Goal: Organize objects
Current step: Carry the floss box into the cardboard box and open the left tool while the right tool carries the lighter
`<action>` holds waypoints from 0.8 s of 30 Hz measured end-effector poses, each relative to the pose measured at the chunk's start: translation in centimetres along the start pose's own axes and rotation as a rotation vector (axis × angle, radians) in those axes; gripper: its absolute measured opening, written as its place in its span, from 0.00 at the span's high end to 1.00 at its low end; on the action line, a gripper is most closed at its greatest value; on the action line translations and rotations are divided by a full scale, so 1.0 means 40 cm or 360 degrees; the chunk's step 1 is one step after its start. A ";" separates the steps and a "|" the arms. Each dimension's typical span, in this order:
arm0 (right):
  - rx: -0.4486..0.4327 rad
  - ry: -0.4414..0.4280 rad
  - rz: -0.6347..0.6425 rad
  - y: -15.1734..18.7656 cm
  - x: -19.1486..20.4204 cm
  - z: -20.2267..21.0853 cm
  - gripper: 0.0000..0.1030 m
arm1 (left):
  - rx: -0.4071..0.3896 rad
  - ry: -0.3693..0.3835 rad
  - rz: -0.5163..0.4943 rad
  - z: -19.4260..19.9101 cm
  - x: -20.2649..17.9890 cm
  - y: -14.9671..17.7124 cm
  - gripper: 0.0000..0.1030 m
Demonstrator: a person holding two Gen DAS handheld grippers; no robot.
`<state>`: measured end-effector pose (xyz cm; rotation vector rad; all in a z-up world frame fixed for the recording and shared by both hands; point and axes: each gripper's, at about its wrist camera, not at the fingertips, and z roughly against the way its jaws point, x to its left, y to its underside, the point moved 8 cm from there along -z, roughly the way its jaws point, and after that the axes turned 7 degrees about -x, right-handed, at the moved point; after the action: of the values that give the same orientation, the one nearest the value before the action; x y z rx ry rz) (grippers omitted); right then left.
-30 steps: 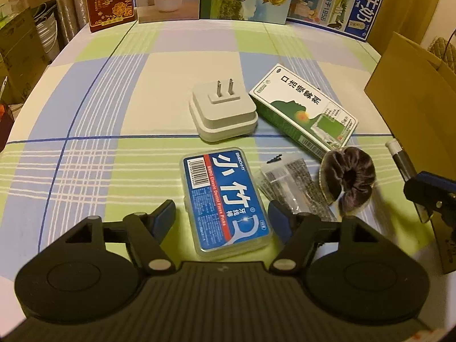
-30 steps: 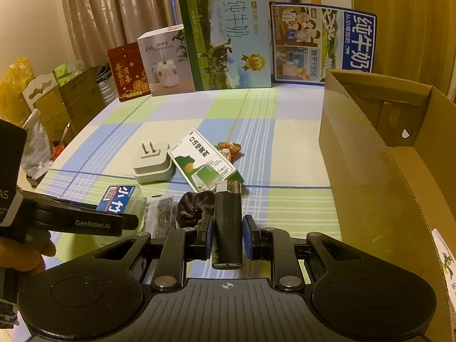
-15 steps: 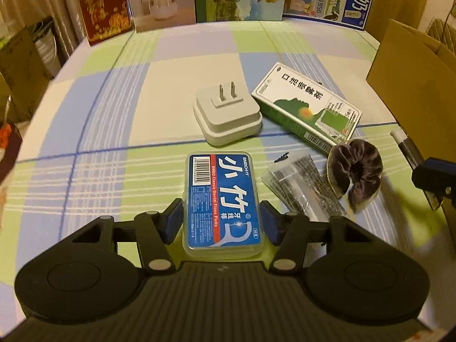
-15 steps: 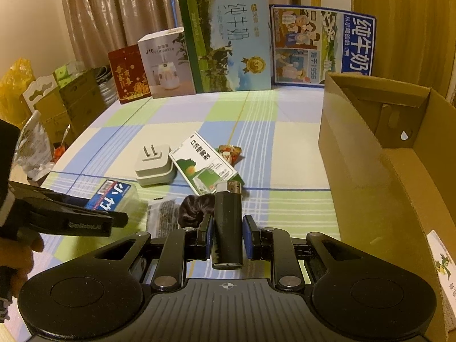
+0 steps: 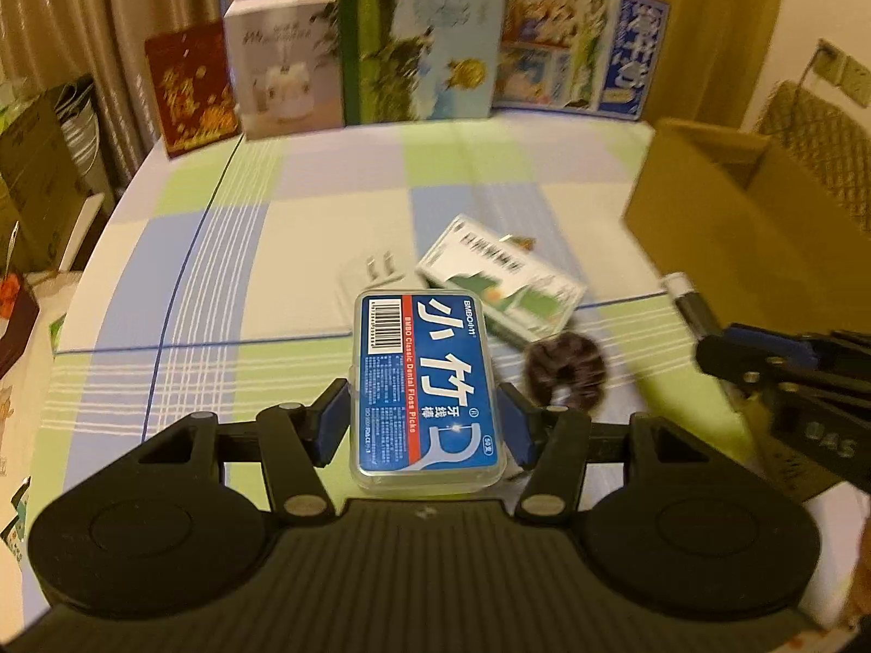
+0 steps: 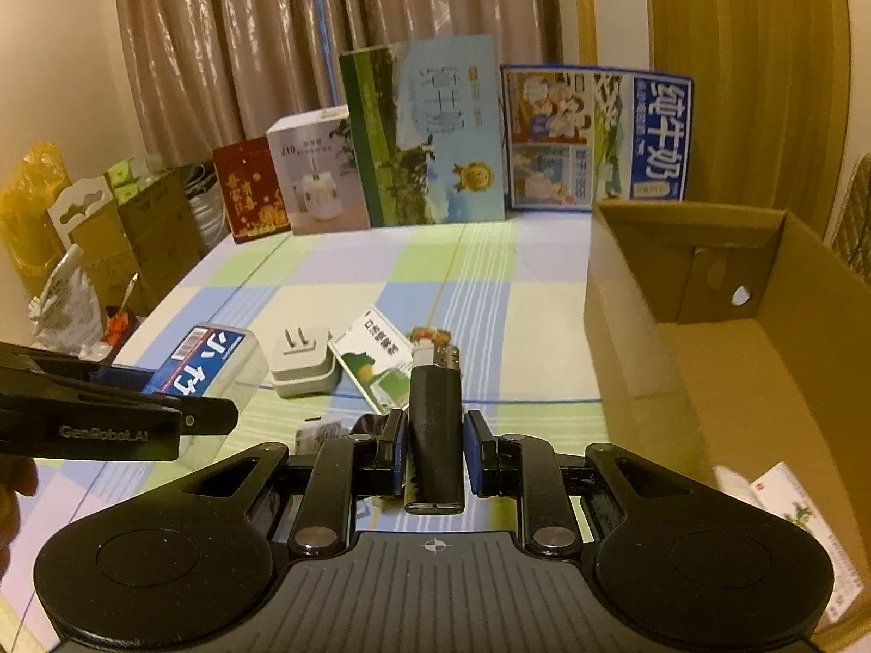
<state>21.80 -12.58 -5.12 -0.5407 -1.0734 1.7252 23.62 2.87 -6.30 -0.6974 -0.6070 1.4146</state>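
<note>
My left gripper is shut on a clear dental floss pick box with a blue label and holds it lifted above the checked tablecloth. The box also shows at the left of the right wrist view. My right gripper is shut on a black lighter, held above the table beside the open cardboard box. The right gripper with the lighter shows at the right of the left wrist view.
On the cloth lie a white plug adapter, a green-and-white medicine carton, a dark scrunchie and a small snack wrapper. Tall cartons stand along the far edge. A paper leaflet lies inside the cardboard box.
My left gripper closed on the floss pick box and lifted it off the cloth, tilting the view up. My right gripper rose slightly with the lighter.
</note>
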 end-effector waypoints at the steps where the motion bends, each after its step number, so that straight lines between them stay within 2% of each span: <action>1: -0.0007 0.0002 0.0001 -0.003 -0.003 0.012 0.82 | -0.0015 0.0010 -0.0008 0.012 -0.011 -0.006 0.49; 9: -0.0092 0.0052 -0.0045 -0.040 -0.051 0.141 0.82 | -0.0113 0.0119 -0.0044 0.105 -0.114 -0.041 0.49; 14: -0.0146 0.0100 -0.0047 -0.066 -0.085 0.221 0.82 | -0.0148 0.0178 -0.0037 0.149 -0.174 -0.035 0.49; 24: -0.0196 0.0282 -0.0043 -0.102 -0.214 0.341 0.82 | -0.0212 0.0374 -0.0202 0.207 -0.369 -0.049 0.49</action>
<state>17.03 -25.43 4.24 -0.7391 -1.0594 1.5635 17.72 -11.31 1.09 -0.9009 -0.5532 1.1627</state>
